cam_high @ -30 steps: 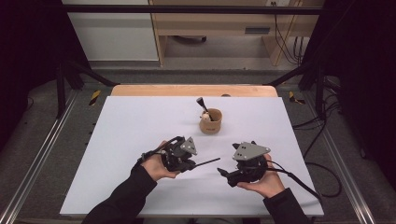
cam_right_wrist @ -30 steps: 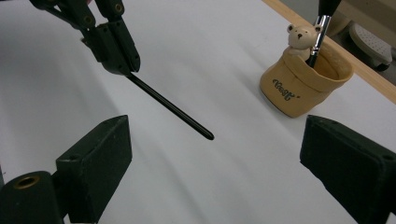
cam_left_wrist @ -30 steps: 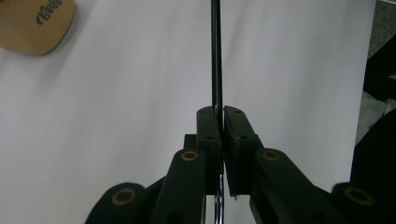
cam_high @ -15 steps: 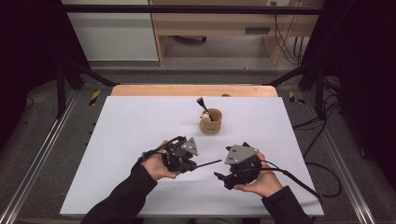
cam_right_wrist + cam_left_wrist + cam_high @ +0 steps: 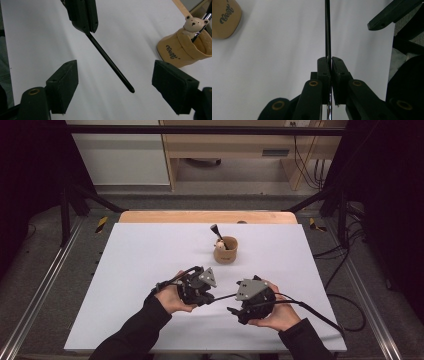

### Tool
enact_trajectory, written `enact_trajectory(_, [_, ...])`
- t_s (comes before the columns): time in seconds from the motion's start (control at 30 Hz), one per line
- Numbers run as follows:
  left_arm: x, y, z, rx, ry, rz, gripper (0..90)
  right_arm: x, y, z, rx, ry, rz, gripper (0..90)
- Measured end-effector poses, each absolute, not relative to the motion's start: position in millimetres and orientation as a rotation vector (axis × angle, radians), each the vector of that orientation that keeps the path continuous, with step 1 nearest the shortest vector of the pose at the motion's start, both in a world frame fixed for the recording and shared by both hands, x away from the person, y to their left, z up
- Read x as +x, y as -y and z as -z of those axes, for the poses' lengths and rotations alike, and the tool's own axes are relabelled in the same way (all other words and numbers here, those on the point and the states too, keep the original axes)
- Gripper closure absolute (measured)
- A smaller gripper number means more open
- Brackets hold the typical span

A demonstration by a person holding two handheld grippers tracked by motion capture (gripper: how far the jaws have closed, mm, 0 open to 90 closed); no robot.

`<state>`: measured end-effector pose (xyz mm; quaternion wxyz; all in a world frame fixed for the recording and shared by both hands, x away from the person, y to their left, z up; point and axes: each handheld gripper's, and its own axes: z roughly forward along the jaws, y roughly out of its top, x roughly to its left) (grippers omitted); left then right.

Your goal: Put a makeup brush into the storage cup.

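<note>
My left gripper (image 5: 212,298) (image 5: 330,62) is shut on a thin black stick (image 5: 226,297) (image 5: 327,30), which points away from it toward the right hand. My right gripper (image 5: 234,303) (image 5: 119,85) is open. Its jaws have just been closing, and the stick's rounded free end (image 5: 130,90) hangs between the two pads without touching either. In the right gripper view the left gripper's shut jaws (image 5: 83,15) clamp the stick (image 5: 110,63) at the top. A tan cup (image 5: 226,250) (image 5: 180,53) with a small bear figure (image 5: 191,23) stands farther back and holds a dark-handled tool (image 5: 216,231).
Both hands work over a white table top (image 5: 140,265) near its front edge. A wooden strip (image 5: 200,216) borders the far side. Cables (image 5: 320,317) trail off to the right, and a metal rail (image 5: 35,300) runs along the left.
The right gripper has shifted slightly left, toward the stick's free end. The left gripper and the cup have stayed put.
</note>
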<state>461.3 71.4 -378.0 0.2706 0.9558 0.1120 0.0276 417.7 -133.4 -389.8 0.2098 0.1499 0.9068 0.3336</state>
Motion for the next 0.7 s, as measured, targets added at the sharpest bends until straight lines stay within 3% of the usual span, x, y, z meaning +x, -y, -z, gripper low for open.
enact_trajectory(0.7, [456, -59, 374, 2.585, -0.279, -0.047, 85.6, 418, 125, 395, 0.281, -2.559, -0.856, 44.0])
